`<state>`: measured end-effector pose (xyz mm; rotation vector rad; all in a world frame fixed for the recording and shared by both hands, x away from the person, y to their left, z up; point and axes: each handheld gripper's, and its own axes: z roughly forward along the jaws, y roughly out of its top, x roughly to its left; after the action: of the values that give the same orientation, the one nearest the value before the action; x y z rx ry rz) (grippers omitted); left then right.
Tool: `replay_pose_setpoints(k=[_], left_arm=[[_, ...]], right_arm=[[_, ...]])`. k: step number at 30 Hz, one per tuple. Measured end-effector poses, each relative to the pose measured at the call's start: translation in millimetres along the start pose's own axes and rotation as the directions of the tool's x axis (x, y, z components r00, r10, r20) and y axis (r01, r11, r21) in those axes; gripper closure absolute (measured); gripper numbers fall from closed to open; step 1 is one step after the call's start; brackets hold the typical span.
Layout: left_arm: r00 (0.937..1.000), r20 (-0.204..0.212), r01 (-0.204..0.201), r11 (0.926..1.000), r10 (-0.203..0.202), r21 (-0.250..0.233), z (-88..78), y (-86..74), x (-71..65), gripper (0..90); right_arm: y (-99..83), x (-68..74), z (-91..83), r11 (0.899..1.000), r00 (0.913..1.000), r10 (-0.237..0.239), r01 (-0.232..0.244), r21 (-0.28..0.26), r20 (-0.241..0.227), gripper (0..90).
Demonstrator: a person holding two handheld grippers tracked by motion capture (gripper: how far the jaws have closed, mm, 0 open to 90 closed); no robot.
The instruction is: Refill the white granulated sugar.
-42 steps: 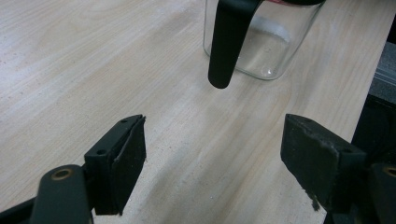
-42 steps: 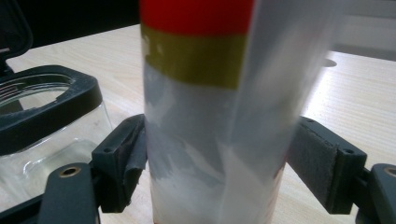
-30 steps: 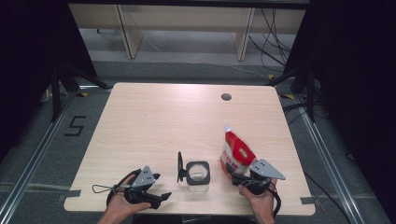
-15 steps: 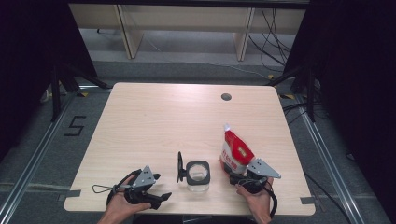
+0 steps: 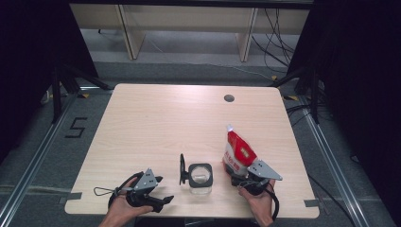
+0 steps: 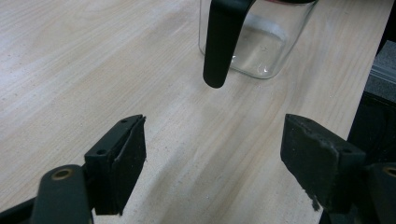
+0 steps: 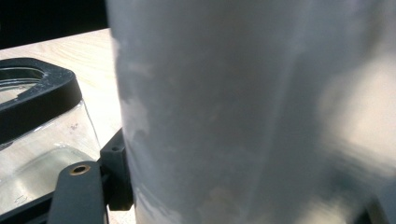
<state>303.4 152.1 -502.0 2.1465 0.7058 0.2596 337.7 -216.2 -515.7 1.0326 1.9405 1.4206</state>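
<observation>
Right hand-held gripper [image 5: 241,171] clamps the red-and-white pouch [image 5: 238,150] upright on the worktop [image 5: 156,123]; a glass jar [image 5: 200,177] stands just beside it. Left hand-held gripper [image 6: 212,151], jaws apart, faces the jar.

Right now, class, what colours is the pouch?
Red and white pouch, best in the high view.

black jaws, grey three-cornered plates
</observation>
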Motion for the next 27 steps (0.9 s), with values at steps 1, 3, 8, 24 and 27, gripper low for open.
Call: replay_pose_setpoints(k=[1,3,8,24,27], left_arm=[[1.0,0.0,0.0,1.0,0.0,0.0,0.0,0.0,0.0,21.9],[0.9999,-0.002,-0.012,0.9999,0.012,0.006,-0.4,0.2,1.1,21.9],[0.9999,-0.011,-0.003,1.0,0.003,0.009,0.1,-0.4,1.3,22.0],[1.0,-0.008,-0.001,1.0,0.001,0.004,-0.9,-0.4,1.5,22.6],[0.9999,-0.01,-0.006,1.0,0.006,0.006,-1.3,-0.1,2.1,22.6]], right_arm=[[-0.1,0.0,0.6,1.0,0.9999,0.009,-0.009,-0.001,-0.011,28.8],[0.1,0.3,0.8,1.0,1.0,0.004,-0.004,0.007,0.0,28.8],[0.6,0.6,0.5,1.0,1.0,0.007,-0.007,0.017,0.004,29.2],[5.3,2.9,-0.8,0.998,1.0,-0.004,0.004,0.056,-0.002,39.1],[6.5,3.2,-2.1,0.997,0.9995,-0.025,0.026,0.066,-0.022,39.6]])
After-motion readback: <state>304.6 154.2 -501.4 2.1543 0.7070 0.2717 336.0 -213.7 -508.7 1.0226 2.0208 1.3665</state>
